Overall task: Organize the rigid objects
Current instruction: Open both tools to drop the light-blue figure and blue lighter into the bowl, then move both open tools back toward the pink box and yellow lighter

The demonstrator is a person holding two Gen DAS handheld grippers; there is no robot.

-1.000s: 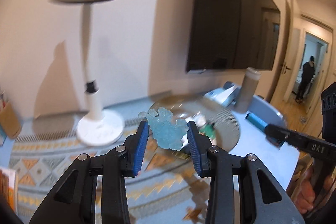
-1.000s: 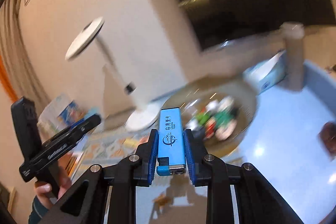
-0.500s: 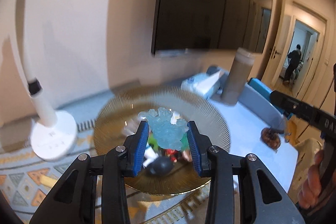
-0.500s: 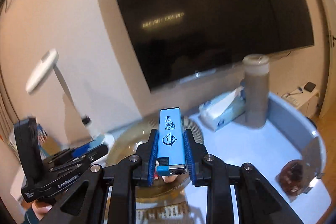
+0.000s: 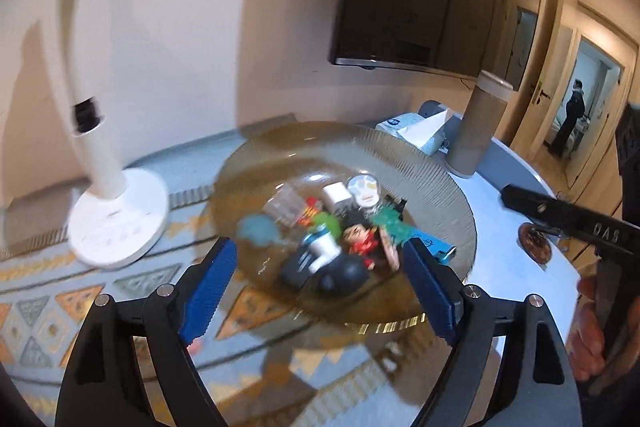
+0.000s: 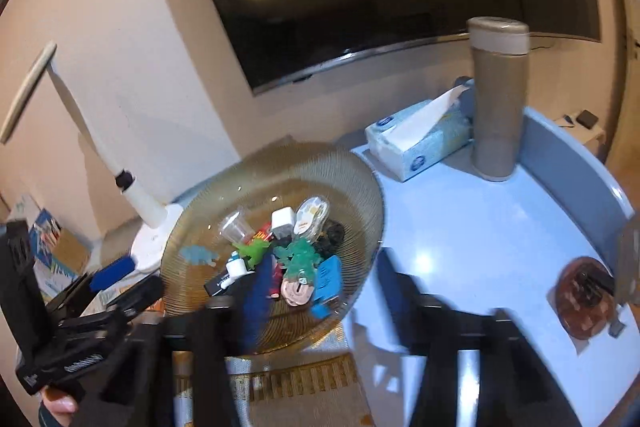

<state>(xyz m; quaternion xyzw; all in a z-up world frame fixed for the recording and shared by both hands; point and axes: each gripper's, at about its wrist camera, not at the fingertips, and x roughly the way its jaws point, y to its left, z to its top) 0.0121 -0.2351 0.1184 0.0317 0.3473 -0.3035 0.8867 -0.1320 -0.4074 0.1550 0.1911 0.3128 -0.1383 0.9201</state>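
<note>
Amber glass bowl, apparently toys inside

Small toys heaped in amber bowl

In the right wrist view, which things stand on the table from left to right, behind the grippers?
White lamp → ribbed glass bowl holding small objects → tissue box → tall brown cylinder → brown round item near the right edge.
</note>
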